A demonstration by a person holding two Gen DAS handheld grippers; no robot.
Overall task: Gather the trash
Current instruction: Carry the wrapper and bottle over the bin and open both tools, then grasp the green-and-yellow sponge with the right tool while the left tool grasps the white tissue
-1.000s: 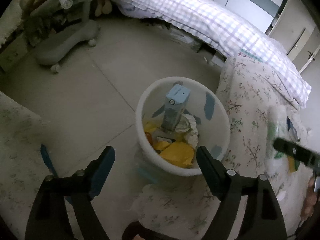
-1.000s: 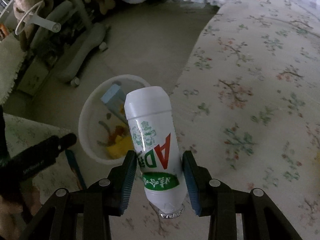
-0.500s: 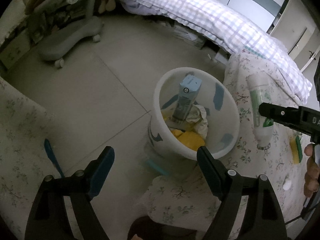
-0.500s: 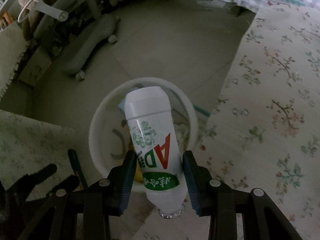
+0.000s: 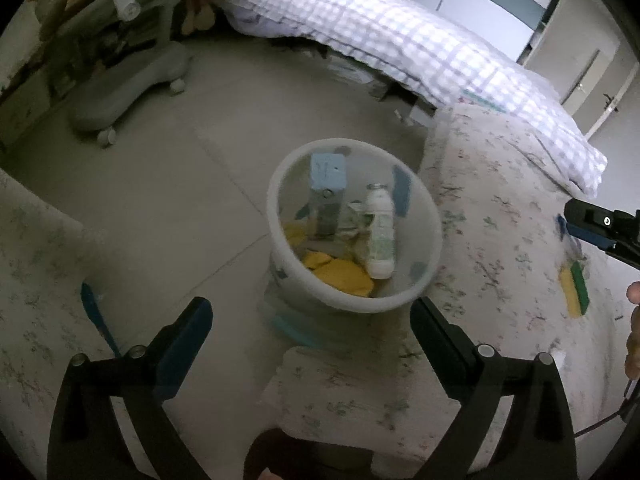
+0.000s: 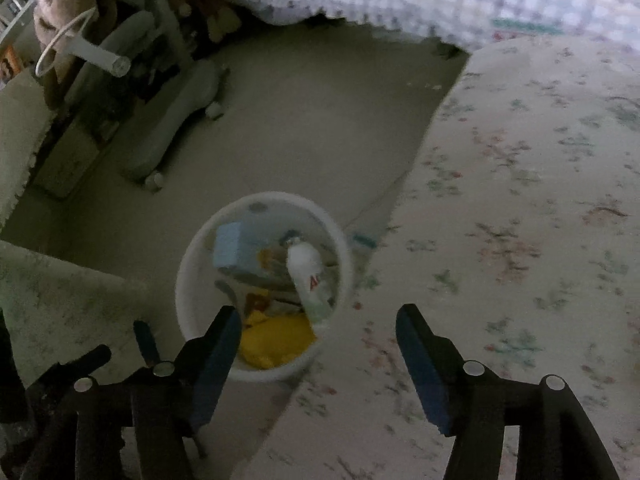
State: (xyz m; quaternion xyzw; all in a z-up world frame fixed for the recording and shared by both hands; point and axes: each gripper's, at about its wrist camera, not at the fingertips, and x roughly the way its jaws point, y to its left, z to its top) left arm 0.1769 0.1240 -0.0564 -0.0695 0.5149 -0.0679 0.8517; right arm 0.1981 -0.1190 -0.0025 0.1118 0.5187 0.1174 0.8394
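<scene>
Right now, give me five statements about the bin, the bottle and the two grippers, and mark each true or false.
1. The white bottle lies inside the white bin. True.
2. The right gripper is clamped on the bottle. False: its jaws have just been opening and nothing is between them.
3. The left gripper holds a blue carton. False: it is open and empty; the blue carton stands in the bin.
4. Yellow trash lies in the bin. True.
5. The bin stands on the bed. False: it stands on the floor.
</scene>
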